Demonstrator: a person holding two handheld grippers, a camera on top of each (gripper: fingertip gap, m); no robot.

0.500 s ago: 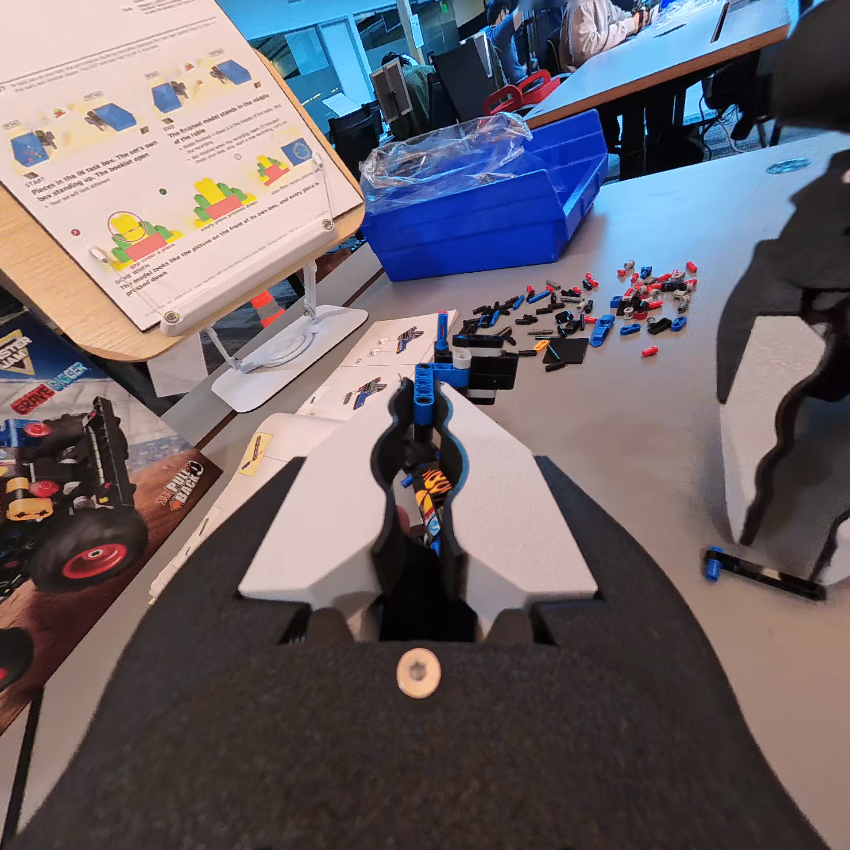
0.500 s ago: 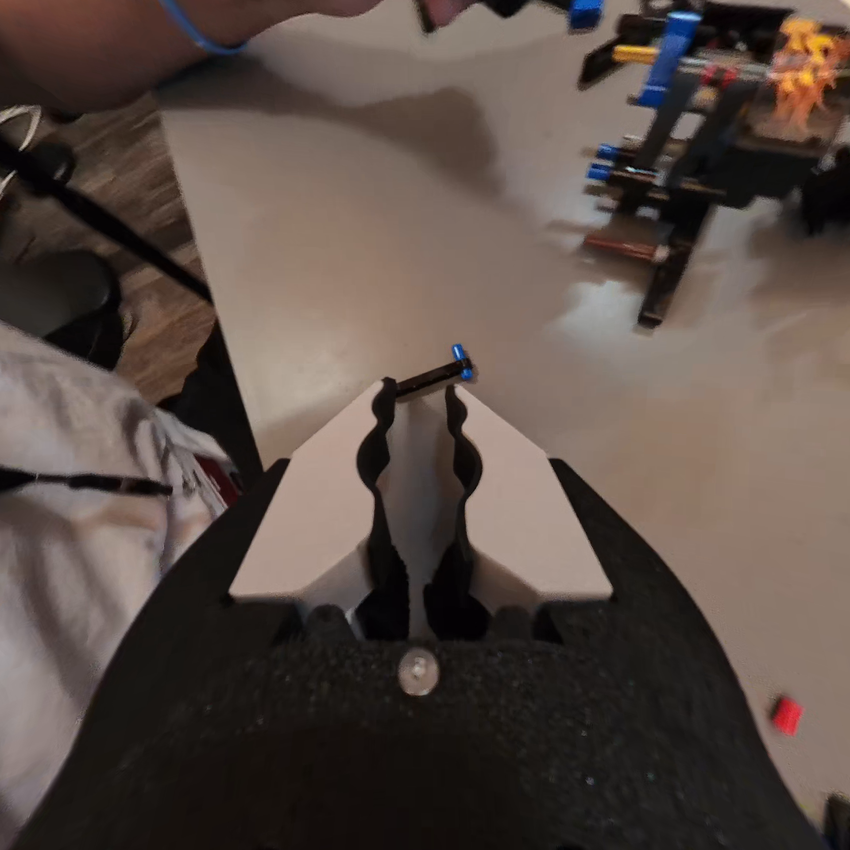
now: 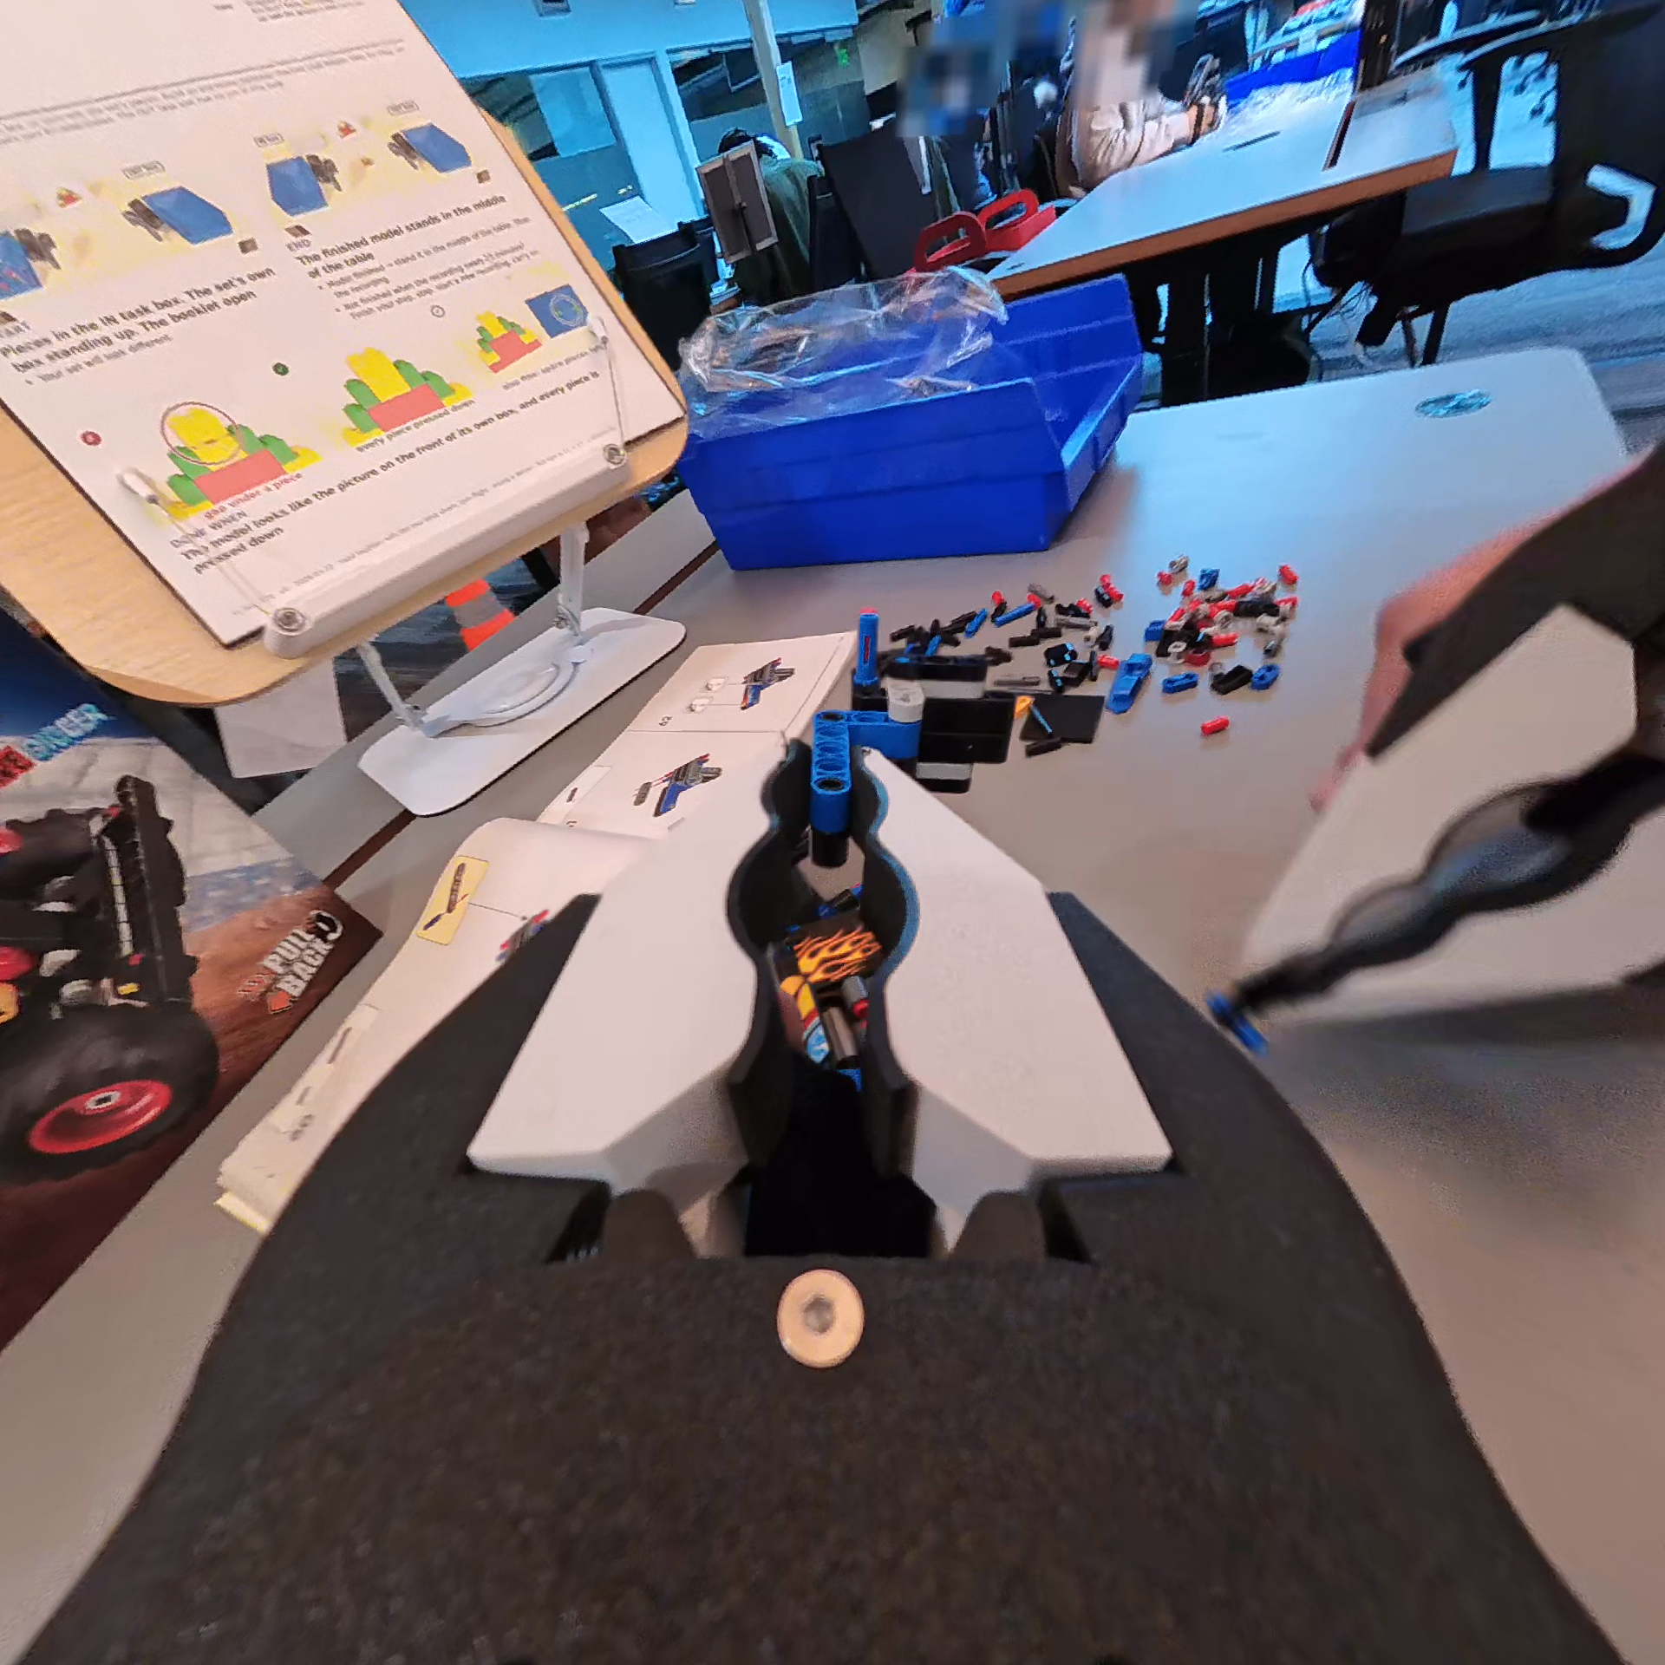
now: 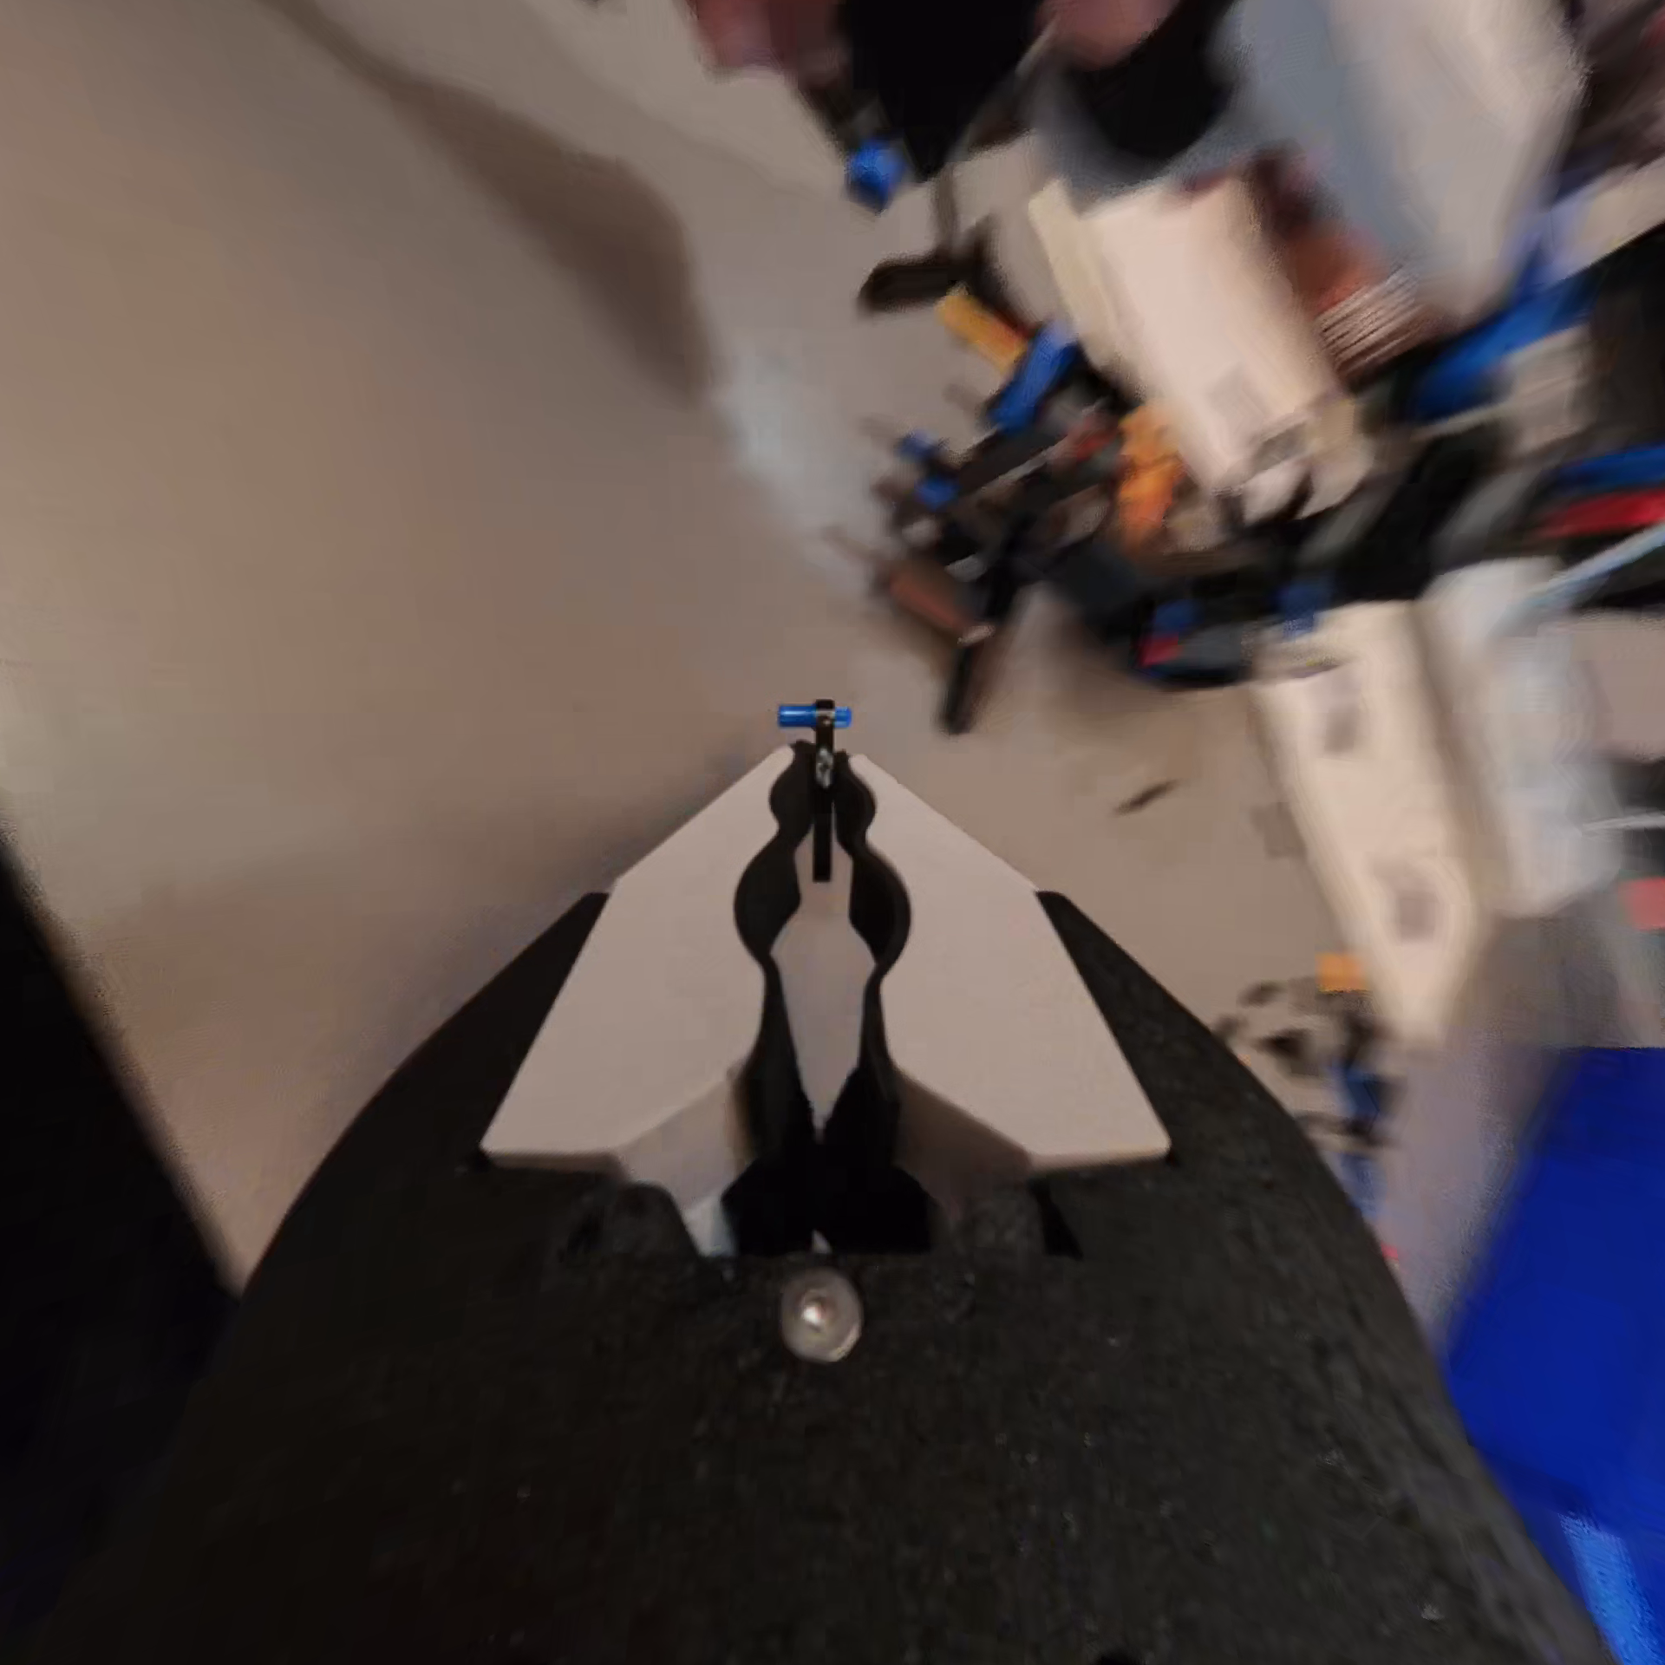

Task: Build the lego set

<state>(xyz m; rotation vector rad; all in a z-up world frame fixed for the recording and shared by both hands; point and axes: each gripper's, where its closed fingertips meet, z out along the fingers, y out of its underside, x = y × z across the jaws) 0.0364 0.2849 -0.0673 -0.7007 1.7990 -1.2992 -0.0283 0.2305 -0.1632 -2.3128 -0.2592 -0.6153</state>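
Looks like an open-plan office or lab: long desks [image 3: 1243,194], monitors [image 3: 734,203], office chairs [image 3: 1523,212], seated people, blue parts bin [image 3: 901,468] on the tabletop [image 3: 1306,468].

Two grippers [image 3: 824,793] [image 4: 818,752], one blue bin [image 3: 910,459], one stand [image 3: 504,694], one box [image 3: 99,973], one booklet [image 3: 721,721], dozens of loose pieces [image 3: 1171,631].

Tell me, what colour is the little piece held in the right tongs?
A thin black beam with a blue pin across its tip, clearest in the right wrist view.
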